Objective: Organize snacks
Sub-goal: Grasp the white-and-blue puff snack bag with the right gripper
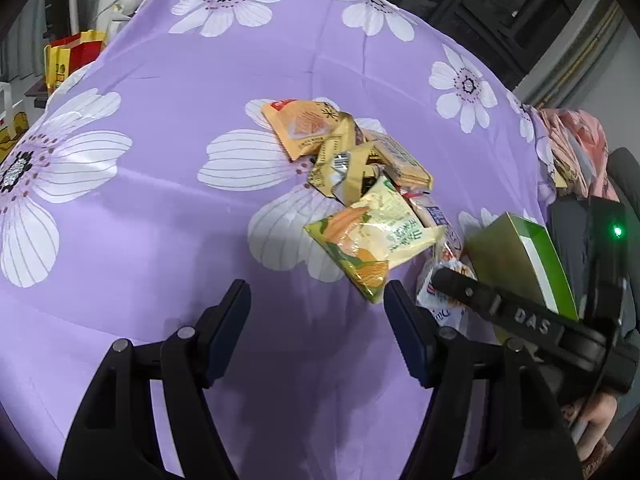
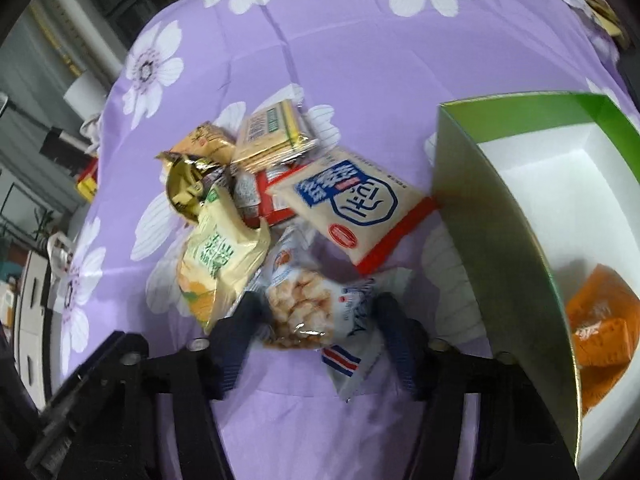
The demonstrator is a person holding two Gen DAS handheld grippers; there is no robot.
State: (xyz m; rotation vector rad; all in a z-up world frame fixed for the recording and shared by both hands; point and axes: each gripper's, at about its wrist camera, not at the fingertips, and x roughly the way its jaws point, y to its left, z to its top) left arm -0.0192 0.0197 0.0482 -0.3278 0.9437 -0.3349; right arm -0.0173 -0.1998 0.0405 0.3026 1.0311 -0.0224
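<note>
Right wrist view, nearest first: the right hand-held gripper has its jaws straddling a clear packet of puffed snacks, pads at or just off its two sides; I cannot tell whether they press yet, so I judge the grasp unfinished. The packet's long axis runs from near right to far left, roughly across the jaws' gap. Just right stands the green box, open, an orange packet already inside; the lift should swing that way. Beyond lies the snack pile on the purple flowered counter. The left hand-held gripper, jaws apart and empty, hovers farther from the packet.
</note>
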